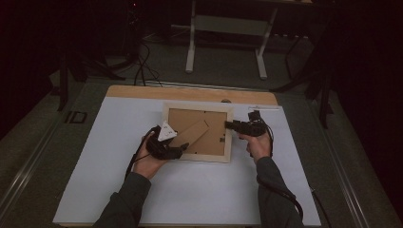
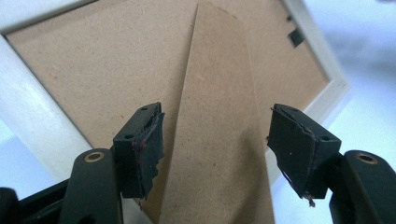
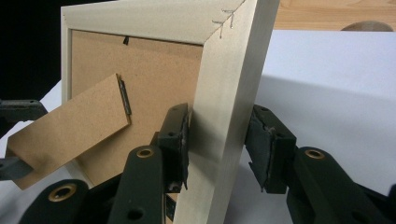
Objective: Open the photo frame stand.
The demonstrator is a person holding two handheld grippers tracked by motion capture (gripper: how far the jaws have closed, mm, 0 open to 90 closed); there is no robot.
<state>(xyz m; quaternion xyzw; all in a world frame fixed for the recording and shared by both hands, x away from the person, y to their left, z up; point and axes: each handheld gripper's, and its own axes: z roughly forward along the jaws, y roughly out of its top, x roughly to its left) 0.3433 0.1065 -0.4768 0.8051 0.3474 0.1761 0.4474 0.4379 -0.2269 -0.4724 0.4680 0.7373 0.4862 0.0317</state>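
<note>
A pale wooden picture frame (image 1: 197,106) lies back-up on the white sheet, its brown backing board (image 2: 93,65) facing me. A cardboard stand flap (image 1: 192,134) slants across the backing. My left gripper (image 1: 183,148) reaches in from the frame's lower left. In the left gripper view it (image 2: 217,144) is open, with the flap (image 2: 219,93) between the pads but untouched. My right gripper (image 1: 229,125) comes in from the right. In the right gripper view it (image 3: 219,140) is shut on the frame's right rail (image 3: 229,84), one pad inside and one outside.
A white sheet (image 1: 190,190) covers the table, with a strip of bare wood (image 1: 142,92) along the far edge. Beyond the table, white stand legs (image 1: 190,52) and cables (image 1: 141,66) are on the dark floor. Both forearms enter from the bottom edge.
</note>
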